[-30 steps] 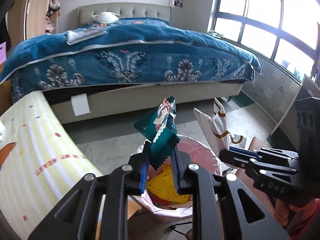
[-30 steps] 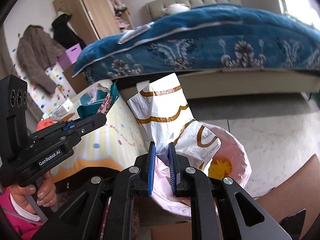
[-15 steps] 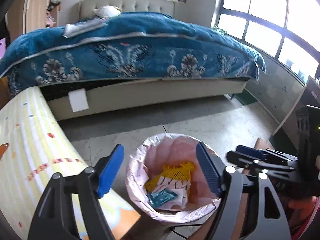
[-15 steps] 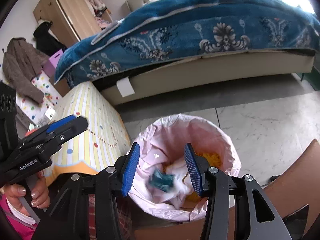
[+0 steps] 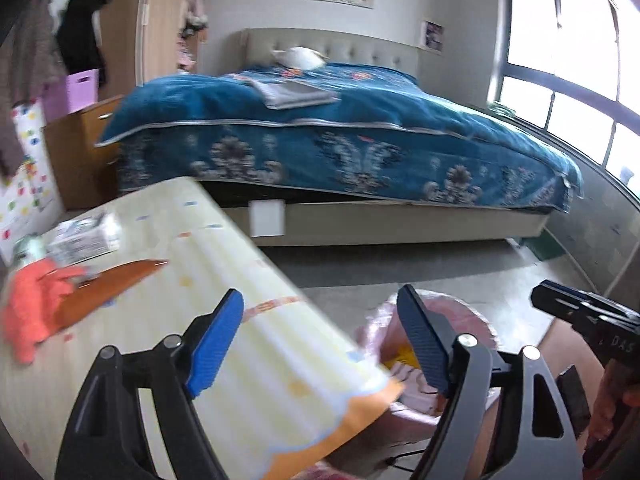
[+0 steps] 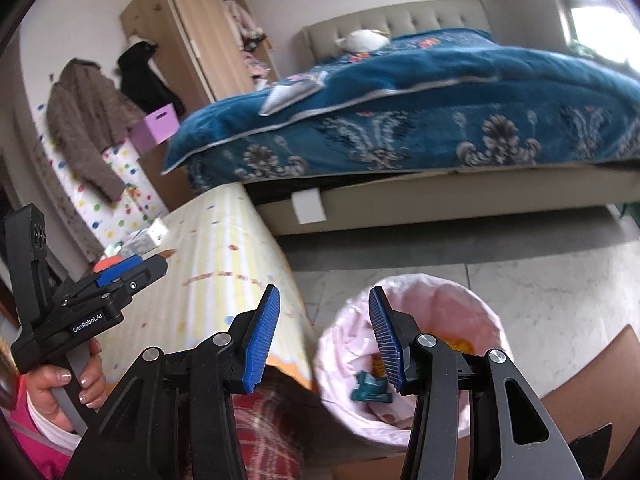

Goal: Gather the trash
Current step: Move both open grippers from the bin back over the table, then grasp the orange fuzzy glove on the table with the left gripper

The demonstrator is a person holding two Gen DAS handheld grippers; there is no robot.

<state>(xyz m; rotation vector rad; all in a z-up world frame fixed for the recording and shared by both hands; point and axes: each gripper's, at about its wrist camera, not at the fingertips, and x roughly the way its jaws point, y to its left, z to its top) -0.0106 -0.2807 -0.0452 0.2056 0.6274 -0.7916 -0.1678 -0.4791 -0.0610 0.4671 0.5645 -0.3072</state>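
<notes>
A bin with a pink liner stands on the floor beside the table; it also shows in the left wrist view. Inside lie a teal wrapper, white wrapper and yellow trash. My left gripper is open and empty, over the table's edge. My right gripper is open and empty, above the bin's left rim. On the table lie an orange crumpled piece, a clear wrapper and a brown strip.
A bed with a blue cover stands behind. A wardrobe and hung coats are at the left. A brown board is at the lower right. Windows are on the right.
Both grippers held wrappers over the bin, then opened and dropped them in. Now both have swung left, toward the table.
</notes>
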